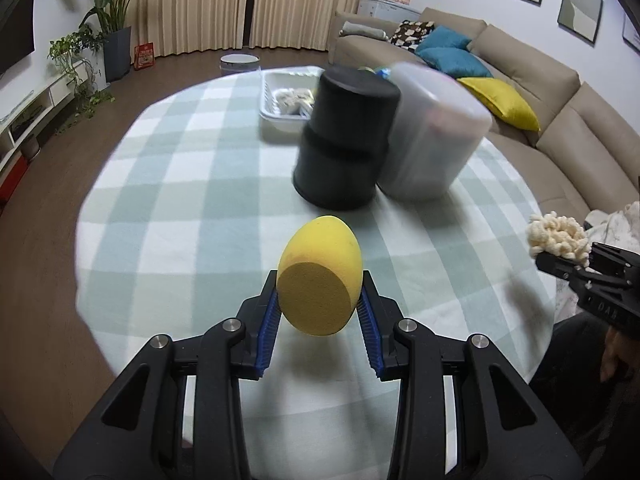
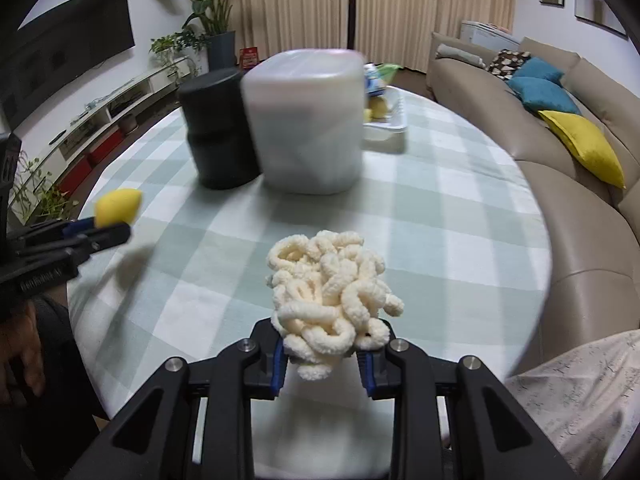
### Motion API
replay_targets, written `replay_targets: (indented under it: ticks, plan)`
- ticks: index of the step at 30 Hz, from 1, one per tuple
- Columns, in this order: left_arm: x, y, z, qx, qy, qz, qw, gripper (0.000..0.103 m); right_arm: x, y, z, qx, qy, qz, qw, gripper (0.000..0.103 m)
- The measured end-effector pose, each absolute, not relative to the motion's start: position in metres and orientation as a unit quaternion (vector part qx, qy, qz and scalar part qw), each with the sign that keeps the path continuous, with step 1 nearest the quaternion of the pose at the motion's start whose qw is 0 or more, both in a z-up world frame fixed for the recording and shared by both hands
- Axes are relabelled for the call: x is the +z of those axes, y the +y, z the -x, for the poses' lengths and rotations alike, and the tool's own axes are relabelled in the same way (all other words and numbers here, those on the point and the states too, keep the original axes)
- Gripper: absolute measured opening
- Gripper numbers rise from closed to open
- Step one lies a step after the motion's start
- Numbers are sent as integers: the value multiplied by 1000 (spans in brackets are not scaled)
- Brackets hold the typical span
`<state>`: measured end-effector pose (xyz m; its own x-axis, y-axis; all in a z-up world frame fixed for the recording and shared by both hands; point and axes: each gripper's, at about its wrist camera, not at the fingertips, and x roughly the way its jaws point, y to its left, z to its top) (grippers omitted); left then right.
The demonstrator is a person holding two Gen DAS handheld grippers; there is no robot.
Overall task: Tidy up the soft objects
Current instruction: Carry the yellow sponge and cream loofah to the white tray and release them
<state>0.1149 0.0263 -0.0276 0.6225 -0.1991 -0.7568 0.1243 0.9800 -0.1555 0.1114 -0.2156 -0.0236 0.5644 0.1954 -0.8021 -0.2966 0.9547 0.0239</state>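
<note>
Left claw clamped on yellow sponge, right claw gripping cream yarn — black canister, frosted tub ahead

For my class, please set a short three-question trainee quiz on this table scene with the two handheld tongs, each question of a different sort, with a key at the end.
1. True or false: the left tongs hold a yellow egg-shaped sponge.
2. Multiple choice: what do the right tongs grip? A) a blue cushion B) a cream fluffy yarn bundle C) a white tray
3. Fill in: next to the black cylindrical container on the checked tablecloth stands a translucent ______ container.

Key: 1 true; 2 B; 3 white (frosted).
</note>
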Motion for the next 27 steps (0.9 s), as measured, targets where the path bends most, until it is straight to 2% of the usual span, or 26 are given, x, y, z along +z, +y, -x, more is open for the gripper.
replay_targets:
  ticks: [7,17,27]
  plan:
    - [-2,71,-125,-61,410,44,909,34,3,-264,-128,103,440,62,890,31]
    - [56,128,-183,-21,374,17,927,34,57,-340,-195,34,415,85,905,31]
    - [108,117,-268,-29,356,-40,933,34,114,-366,-288,10,385,104,917,31]
